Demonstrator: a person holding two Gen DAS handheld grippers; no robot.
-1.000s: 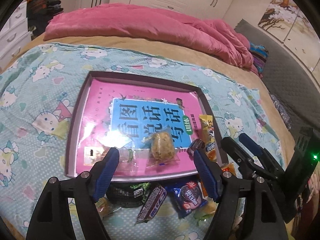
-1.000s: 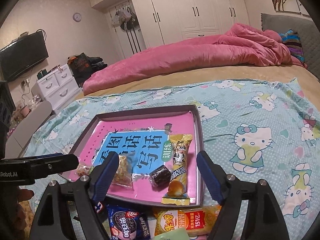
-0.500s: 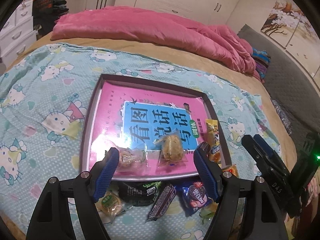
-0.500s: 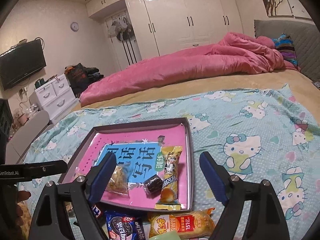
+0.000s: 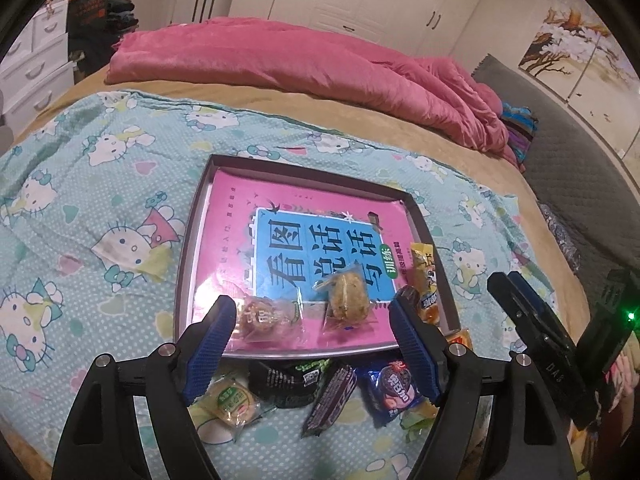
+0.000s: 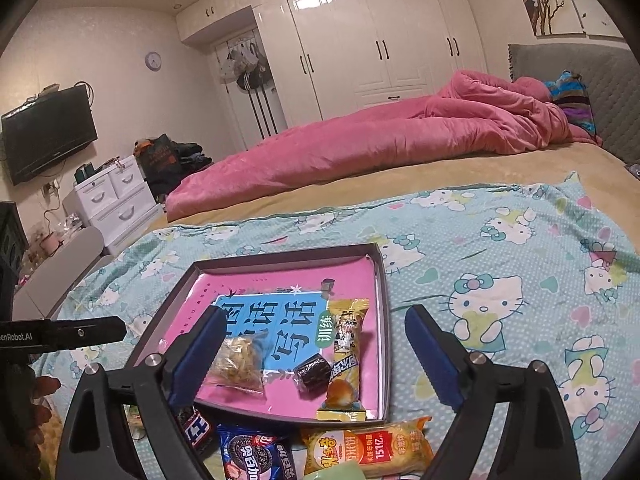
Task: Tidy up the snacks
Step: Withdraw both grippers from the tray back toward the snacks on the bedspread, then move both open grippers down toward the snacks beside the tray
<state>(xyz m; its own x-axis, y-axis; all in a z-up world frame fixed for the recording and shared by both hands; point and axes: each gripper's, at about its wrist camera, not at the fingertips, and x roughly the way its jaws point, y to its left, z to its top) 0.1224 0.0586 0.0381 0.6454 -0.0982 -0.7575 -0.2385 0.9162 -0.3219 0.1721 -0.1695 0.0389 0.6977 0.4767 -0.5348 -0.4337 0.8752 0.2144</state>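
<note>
A shallow grey tray (image 5: 192, 240) (image 6: 382, 320) with a pink and blue printed liner lies on the bed. In it are a round pastry in clear wrap (image 5: 262, 314), a brown crumbly snack in clear wrap (image 5: 347, 294) (image 6: 238, 358), a small dark wrapped sweet (image 6: 313, 372) and a long yellow packet (image 5: 424, 280) (image 6: 345, 356). Loose snacks lie in front of the tray: a green-label cake (image 5: 232, 400), a black bag (image 5: 286, 380), a purple bar (image 5: 330, 400), an Oreo pack (image 5: 396, 388) (image 6: 256, 456) and an orange-yellow cracker pack (image 6: 366, 450). My left gripper (image 5: 314, 328) and right gripper (image 6: 316, 344) are open and empty above the tray's near edge.
The tray rests on a teal Hello Kitty blanket (image 5: 100, 220) (image 6: 500, 260). A pink duvet (image 5: 300, 60) (image 6: 380, 136) is bunched at the far side. White drawers (image 6: 116, 196), a TV (image 6: 48, 132) and wardrobes (image 6: 380, 40) stand beyond the bed.
Both grippers have lifted and drawn back from the tray, so more loose snacks show below it. Both stay open and empty. The snacks have not moved.
</note>
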